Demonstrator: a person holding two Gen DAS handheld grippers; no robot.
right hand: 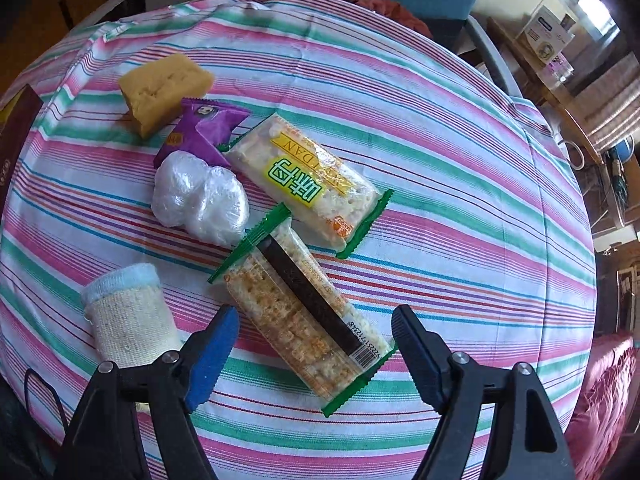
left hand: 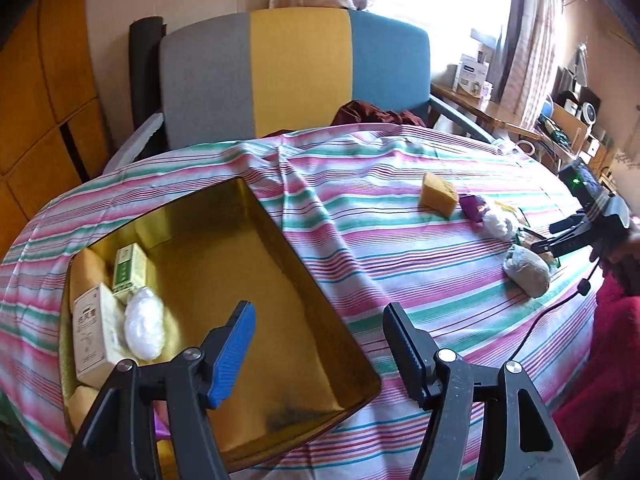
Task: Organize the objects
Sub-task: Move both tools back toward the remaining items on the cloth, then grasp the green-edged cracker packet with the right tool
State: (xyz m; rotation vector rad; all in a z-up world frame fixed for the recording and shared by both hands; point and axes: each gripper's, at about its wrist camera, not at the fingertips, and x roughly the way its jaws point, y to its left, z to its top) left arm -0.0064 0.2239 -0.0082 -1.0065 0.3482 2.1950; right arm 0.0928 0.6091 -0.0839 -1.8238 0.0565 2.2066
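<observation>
Clear-wrapped rice cracker bar with green ends [right hand: 304, 320] lies on the striped-cloth table [right hand: 440, 184], between the spread, empty right tongs [right hand: 314, 350]. Left tongs [left hand: 320, 344] stand apart, empty, above the gold metal tin [left hand: 224, 248].

1. Straight ahead of me, a chair [left hand: 296, 76] stands at the far edge of the table, its back in three bands: grey, yellow, blue.
2. A dark red cloth [left hand: 376, 114] lies bunched on its seat, just under the blue band.
3. The striped tablecloth [left hand: 360, 200] runs pink, green and white, rumpled near the chair.
4. Off to my right, a wooden side desk [left hand: 488, 110] carries a white box [left hand: 472, 76] by the bright window.
5. A curtain [left hand: 528, 40] hangs beside that window.
6. To my left, orange-brown cabinet doors [left hand: 44, 92].
</observation>
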